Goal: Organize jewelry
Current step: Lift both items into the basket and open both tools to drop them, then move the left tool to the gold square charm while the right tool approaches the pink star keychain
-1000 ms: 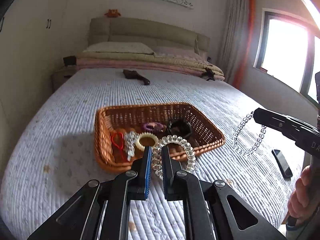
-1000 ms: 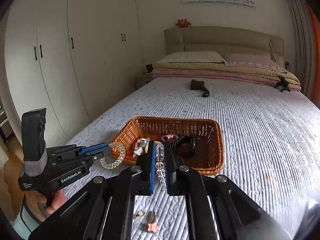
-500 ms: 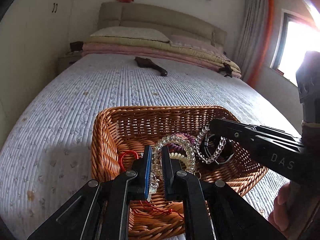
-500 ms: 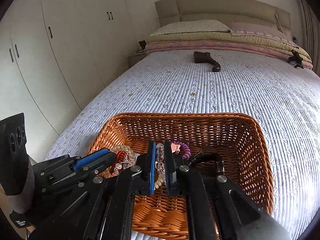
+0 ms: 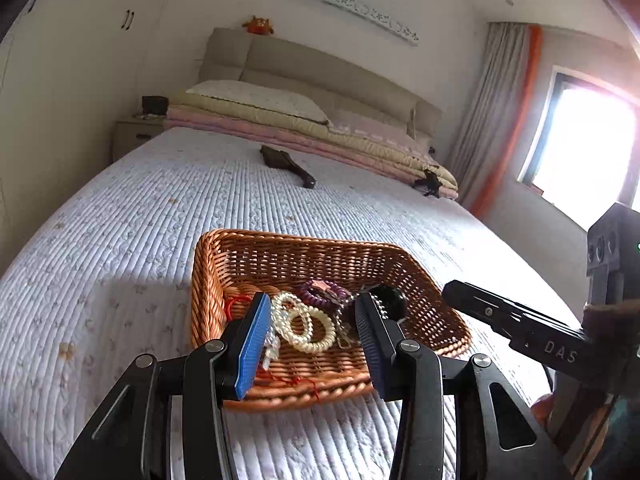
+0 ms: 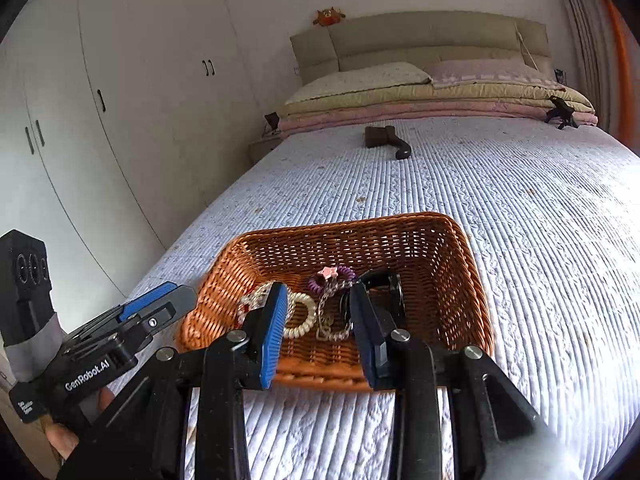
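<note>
A brown wicker basket (image 5: 216, 264) (image 6: 460, 248) sits on the quilted bed. It holds a clear bead bracelet (image 5: 286, 306), a cream coil ring (image 5: 316, 330) (image 6: 300, 320), a purple coil tie (image 5: 324, 290) (image 6: 334, 278), a second clear bead bracelet (image 6: 332, 312), a red cord (image 5: 234, 304) and a black item (image 5: 390, 298) (image 6: 384, 284). My left gripper (image 5: 310, 316) is open and empty at the basket's near edge. My right gripper (image 6: 318, 304) is open and empty over the basket's near side.
A dark brush-like object (image 5: 286, 164) (image 6: 384, 140) lies farther up the bed. Folded bedding and pillows (image 5: 280, 116) are at the headboard. White wardrobes (image 6: 120, 112) stand to the left; a window (image 5: 580, 152) is at the right.
Both grippers opened and let go of their bead bracelets, which now lie in the basket. Both grippers drew back toward the basket's near edge.
</note>
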The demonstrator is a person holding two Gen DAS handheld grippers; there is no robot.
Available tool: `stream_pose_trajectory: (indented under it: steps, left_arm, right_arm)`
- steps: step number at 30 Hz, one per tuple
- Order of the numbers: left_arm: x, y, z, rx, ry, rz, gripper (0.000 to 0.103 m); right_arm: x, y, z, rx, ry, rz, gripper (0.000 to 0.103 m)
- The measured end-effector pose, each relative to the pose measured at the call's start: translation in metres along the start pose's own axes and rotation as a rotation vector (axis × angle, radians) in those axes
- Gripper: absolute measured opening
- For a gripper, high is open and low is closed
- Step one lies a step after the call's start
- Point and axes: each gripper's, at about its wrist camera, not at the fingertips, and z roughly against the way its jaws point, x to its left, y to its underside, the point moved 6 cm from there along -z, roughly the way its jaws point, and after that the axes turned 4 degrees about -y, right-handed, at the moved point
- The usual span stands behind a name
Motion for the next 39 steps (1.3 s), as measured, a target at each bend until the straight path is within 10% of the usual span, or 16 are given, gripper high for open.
stream_pose_trajectory:
  steps: [9, 27, 39]
  left_arm:
    - [-0.004, 0.075, 0.061, 0.037, -0.003, -0.015, 0.045]
    - [-0.02, 0.122, 0.035, 0.151, -0.03, -0.124, 0.045]
    - [-0.041, 0.141, 0.023, 0.282, 0.086, -0.155, 0.041]
  right_arm:
    - [0.021, 0.087, 0.081, -0.055, 0.049, 0.047, 0.044]
    - [0.003, 0.163, 0.051, 0.174, 0.069, 0.049, 0.044]
    - [0.009, 0.169, 0.017, 0.268, 0.12, 0.087, 0.036]
